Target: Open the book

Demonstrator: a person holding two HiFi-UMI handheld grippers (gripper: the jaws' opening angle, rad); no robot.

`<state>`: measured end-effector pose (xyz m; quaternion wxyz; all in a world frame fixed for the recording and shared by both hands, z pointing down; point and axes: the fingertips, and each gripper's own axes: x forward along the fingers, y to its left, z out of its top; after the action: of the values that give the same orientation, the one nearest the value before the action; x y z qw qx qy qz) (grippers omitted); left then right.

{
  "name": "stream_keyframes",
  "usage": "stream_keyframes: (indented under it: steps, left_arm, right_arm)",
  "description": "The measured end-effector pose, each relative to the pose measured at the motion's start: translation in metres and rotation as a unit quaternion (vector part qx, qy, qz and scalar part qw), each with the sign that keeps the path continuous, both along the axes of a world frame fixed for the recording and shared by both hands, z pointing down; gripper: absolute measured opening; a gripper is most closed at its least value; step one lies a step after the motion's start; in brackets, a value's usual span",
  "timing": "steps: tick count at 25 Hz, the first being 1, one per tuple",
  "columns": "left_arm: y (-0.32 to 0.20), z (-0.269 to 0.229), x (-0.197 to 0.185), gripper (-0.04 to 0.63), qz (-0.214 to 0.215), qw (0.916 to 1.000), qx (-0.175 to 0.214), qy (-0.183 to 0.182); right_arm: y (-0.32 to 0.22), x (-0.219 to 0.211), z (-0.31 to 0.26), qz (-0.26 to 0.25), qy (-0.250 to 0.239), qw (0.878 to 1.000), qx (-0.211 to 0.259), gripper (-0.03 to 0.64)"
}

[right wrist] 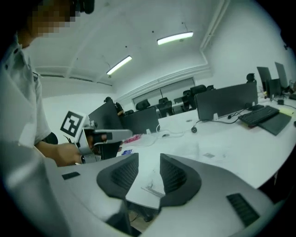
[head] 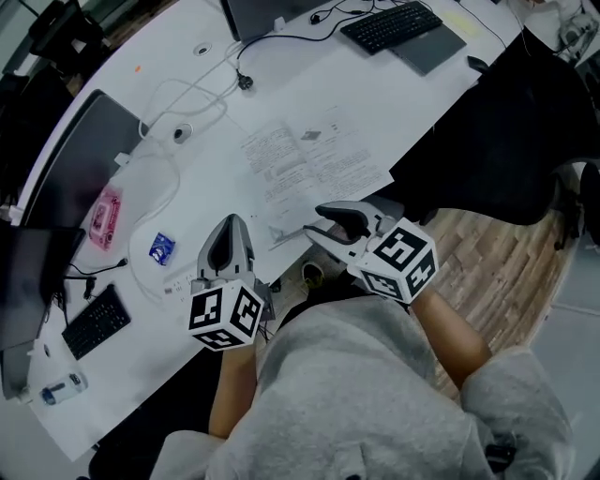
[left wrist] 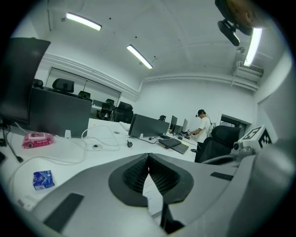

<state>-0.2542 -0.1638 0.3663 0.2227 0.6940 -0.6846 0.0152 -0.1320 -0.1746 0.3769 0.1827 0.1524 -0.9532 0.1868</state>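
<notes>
White book [head: 314,157] with grey print, pink packet [head: 104,217], blue sachet [head: 161,248], black keyboard [head: 392,25]

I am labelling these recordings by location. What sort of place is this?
Most likely an open-plan office: a long white desk carries a keyboard and a monitor, and an office chair stands beside it.

the book [head: 314,157] lies on the desk [head: 450,89] by its front edge, about midway along. right of it along that edge sits a keyboard [head: 392,25]. left of the book lie a sachet [head: 161,247], then a tissue pack [head: 103,218]; a second keyboard [head: 97,322] sits nearer the front edge, farther left.
</notes>
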Motion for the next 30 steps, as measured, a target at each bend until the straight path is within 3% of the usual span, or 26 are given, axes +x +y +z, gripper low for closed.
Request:
stream_keyframes:
  steps: [3,5,11,18,23,30]
  left_arm:
    - [-0.001,-0.009,0.016,0.011,0.025,0.9993,0.01,-0.027]
    - [0.0,-0.014,0.025,0.011,0.038,0.9983,0.016,-0.041]
    - [0.003,-0.025,0.051,0.011,0.074,0.9949,0.033,-0.06]
    - [0.033,-0.033,0.095,0.009,0.093,0.9929,0.041,-0.061]
    - [0.075,-0.038,0.14,0.011,0.105,0.9916,0.047,-0.059]
    - [0.16,-0.033,0.199,0.011,0.125,0.9895,0.04,-0.061]
  right_arm:
    - [-0.017,0.045,-0.034,0.055,-0.022,0.998,0.036,0.065]
    - [-0.023,0.074,-0.051,0.081,-0.027,0.995,0.058,0.049]
    - [-0.022,0.146,-0.084,0.165,-0.039,0.981,0.095,0.044]
    - [0.007,0.203,-0.083,0.231,-0.017,0.966,0.111,0.044]
    - [0.044,0.248,-0.08,0.272,-0.025,0.956,0.105,0.044]
    - [0.128,0.299,-0.077,0.289,-0.03,0.95,0.116,0.044]
